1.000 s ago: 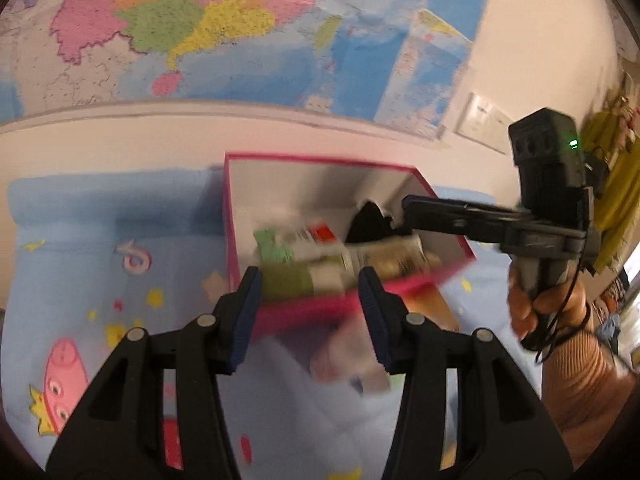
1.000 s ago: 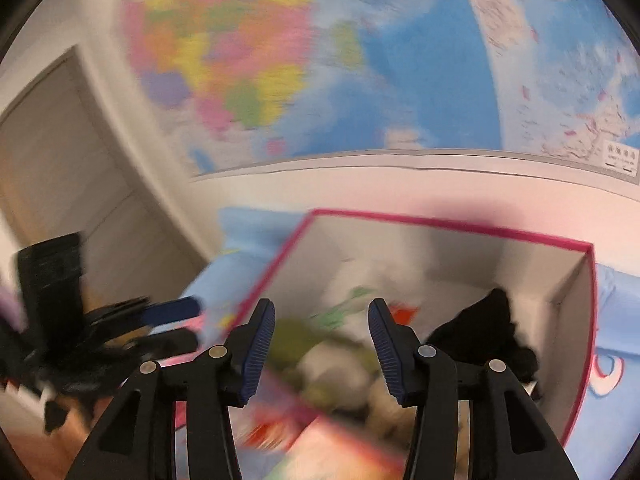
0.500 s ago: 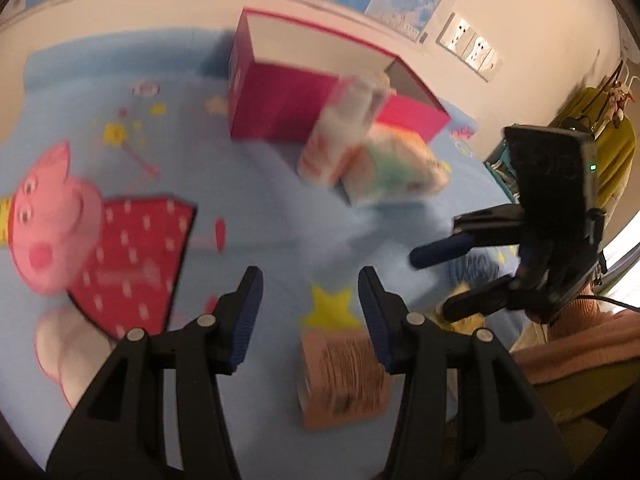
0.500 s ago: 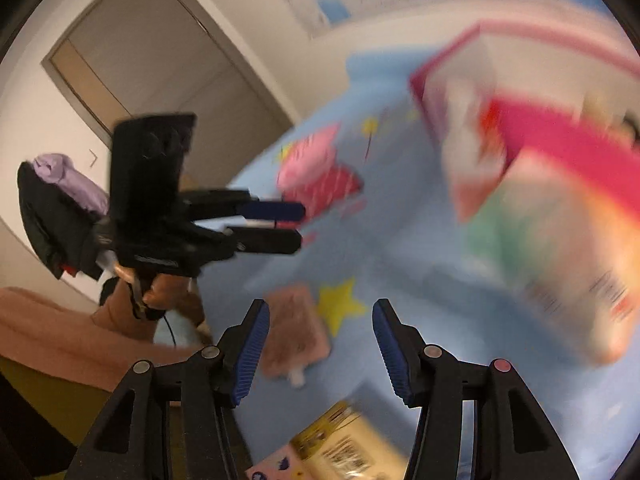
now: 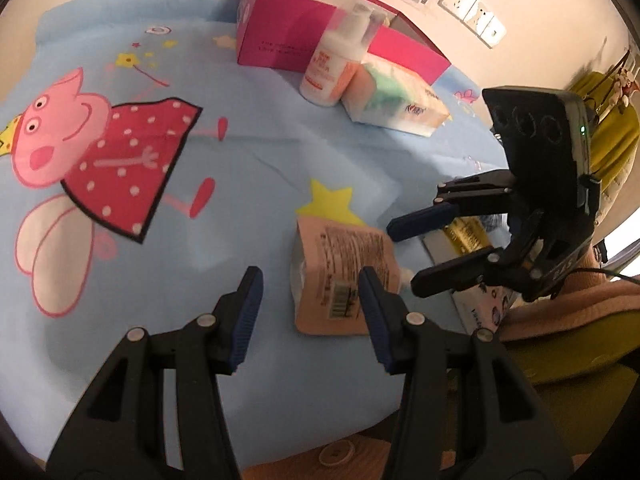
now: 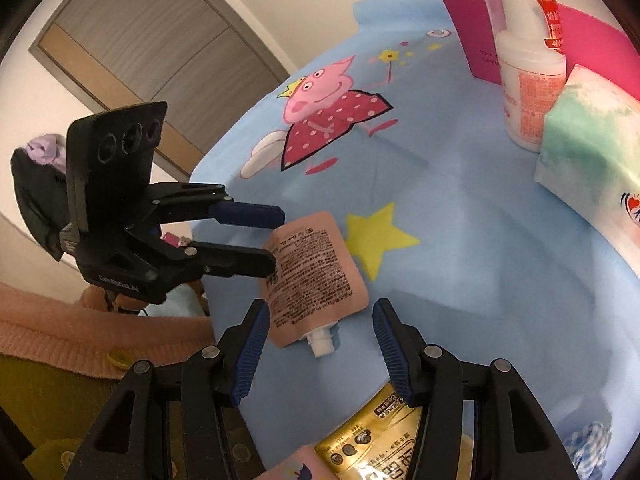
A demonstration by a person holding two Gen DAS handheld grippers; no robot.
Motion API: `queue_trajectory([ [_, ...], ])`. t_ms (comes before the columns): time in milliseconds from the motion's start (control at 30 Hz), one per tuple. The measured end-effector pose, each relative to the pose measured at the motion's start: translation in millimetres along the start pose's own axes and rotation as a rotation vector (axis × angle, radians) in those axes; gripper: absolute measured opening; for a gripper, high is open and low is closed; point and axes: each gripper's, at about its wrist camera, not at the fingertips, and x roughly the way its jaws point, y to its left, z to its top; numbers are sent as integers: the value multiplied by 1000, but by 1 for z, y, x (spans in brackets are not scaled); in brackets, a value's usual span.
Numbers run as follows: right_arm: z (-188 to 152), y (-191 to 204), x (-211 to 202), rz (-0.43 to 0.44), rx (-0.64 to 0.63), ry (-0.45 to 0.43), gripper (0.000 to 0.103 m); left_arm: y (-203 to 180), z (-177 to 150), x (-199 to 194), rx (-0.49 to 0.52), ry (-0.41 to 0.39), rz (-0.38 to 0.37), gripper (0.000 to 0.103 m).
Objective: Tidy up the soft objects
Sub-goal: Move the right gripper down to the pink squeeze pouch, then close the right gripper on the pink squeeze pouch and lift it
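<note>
A peach spouted pouch (image 5: 340, 276) lies flat on the blue cartoon sheet (image 5: 248, 168); it also shows in the right wrist view (image 6: 312, 276). My left gripper (image 5: 310, 316) is open and empty, just short of the pouch. My right gripper (image 6: 318, 348) is open and empty above the pouch's spout; it shows in the left wrist view (image 5: 416, 252). A pink box (image 5: 288, 36), a white pump bottle (image 5: 336, 64) and a soft tissue pack (image 5: 396, 100) sit at the far side.
A gold packet (image 6: 384, 440) and a pink card lie near the sheet's front edge under my right gripper. A Peppa Pig print (image 5: 100, 152) covers the left of the sheet. A door (image 6: 132, 48) and wall sockets (image 5: 476, 20) are behind.
Both grippers swung down from the pink box and wall map to the near part of the sheet, and now hover open at the peach pouch.
</note>
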Motion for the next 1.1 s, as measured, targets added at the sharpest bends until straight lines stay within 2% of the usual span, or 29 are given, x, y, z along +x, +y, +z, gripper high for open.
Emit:
queue_trajectory([
  [67,-3,2,1,14,4,0,55,0,-2,1,2,-7,0,50],
  [133,-4,2,0,21,11,-6,55,2,-2,1,-6,-9,-18,38],
  [233,-5,0,-1,37,31,-23,54,2,-2,3,-13,-2,-47,37],
  [333,-5,-4,1,69,76,-57,54,-2,-2,2,-1,-6,-38,37],
  [367,-5,-6,1,76,85,-69,50,-1,-2,3,-10,-7,-56,34],
  [400,-5,-8,1,102,104,-81,39,-1,-2,3,-22,-4,-81,33],
  [433,-6,-10,2,132,124,-84,33,-1,-1,4,-32,-5,-97,33],
  [467,-5,-11,3,136,136,-92,32,-2,1,6,-29,-8,-88,33],
  [567,-3,-10,3,100,131,-106,29,-3,4,8,-33,-13,-75,33],
  [667,-1,-12,-8,78,130,-139,15,-1,9,6,-50,-25,-98,33],
  [700,-1,-13,-12,79,131,-156,14,-2,11,6,-48,-30,-98,33],
  [900,11,-9,-41,14,94,-238,14,-17,36,-2,11,-84,-85,33],
  [1100,37,-2,-85,-56,27,-345,14,-32,82,-25,94,-176,-75,33],
])
